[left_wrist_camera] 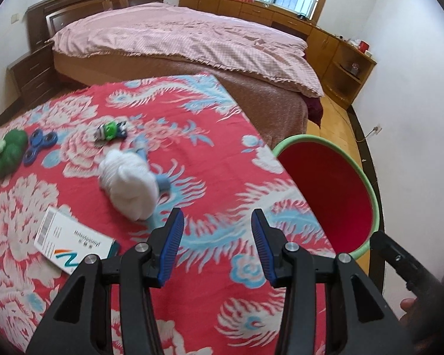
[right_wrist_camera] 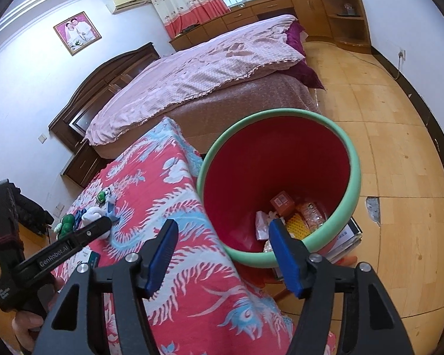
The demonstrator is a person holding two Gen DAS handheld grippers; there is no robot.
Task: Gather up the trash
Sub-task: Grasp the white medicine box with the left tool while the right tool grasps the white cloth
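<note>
A crumpled white tissue wad point(left_wrist_camera: 130, 183) lies on the red floral tablecloth point(left_wrist_camera: 222, 281), just ahead and left of my open, empty left gripper point(left_wrist_camera: 217, 222). A white medicine box point(left_wrist_camera: 71, 245) lies to the gripper's left. The red bin with a green rim point(left_wrist_camera: 334, 195) stands at the table's right edge. In the right wrist view my open, empty right gripper point(right_wrist_camera: 222, 236) hovers over the near rim of the bin point(right_wrist_camera: 355, 174), which holds several wrappers and an orange box point(right_wrist_camera: 281, 204). The tissue also shows in this view point(right_wrist_camera: 93, 214).
A green plush toy point(left_wrist_camera: 9, 153), a blue fidget spinner point(left_wrist_camera: 40, 145) and a small green toy point(left_wrist_camera: 111, 131) lie at the far left of the table. A bed with a pink quilt point(left_wrist_camera: 192, 38) stands behind. Books point(right_wrist_camera: 349, 236) lie under the bin on the wooden floor point(right_wrist_camera: 399, 148).
</note>
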